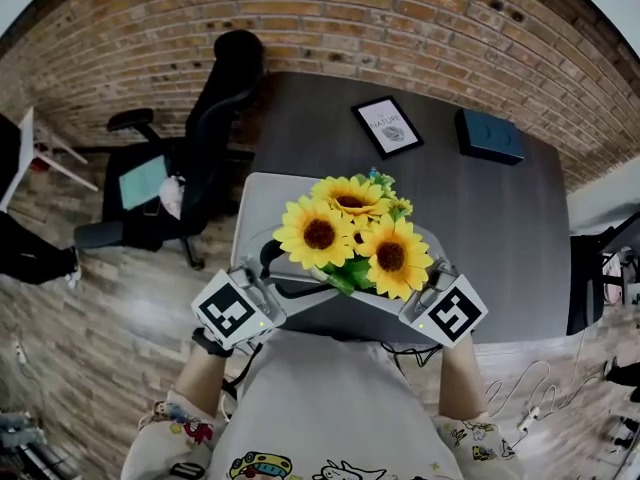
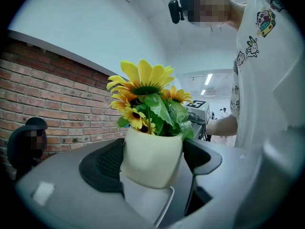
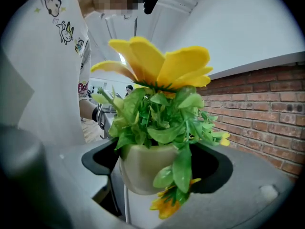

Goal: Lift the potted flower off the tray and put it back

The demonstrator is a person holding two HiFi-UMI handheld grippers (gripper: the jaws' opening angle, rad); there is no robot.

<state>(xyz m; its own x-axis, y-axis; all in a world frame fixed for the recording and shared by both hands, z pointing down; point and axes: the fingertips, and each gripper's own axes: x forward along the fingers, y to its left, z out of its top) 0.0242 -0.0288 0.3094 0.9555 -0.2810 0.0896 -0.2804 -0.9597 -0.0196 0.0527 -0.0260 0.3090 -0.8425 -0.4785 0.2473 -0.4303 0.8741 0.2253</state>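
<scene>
The potted flower (image 1: 350,233), yellow sunflowers with green leaves in a cream pot (image 2: 151,160), is held between both grippers in front of my body. My left gripper (image 1: 288,274) grips the pot from the left, its black pads pressed on both sides. My right gripper (image 1: 406,286) is shut on the same pot (image 3: 143,168) from the right, partly hidden under leaves. The light grey tray (image 1: 262,194) lies on the table directly under the pot; its white rim (image 2: 164,206) shows below the pot's base, which looks slightly raised and tilted.
A dark table (image 1: 500,228) carries the tray, a framed picture (image 1: 387,126) and a dark box (image 1: 490,135) at the back. At the left stands a black office chair (image 1: 215,118). A brick wall (image 1: 400,18) runs behind.
</scene>
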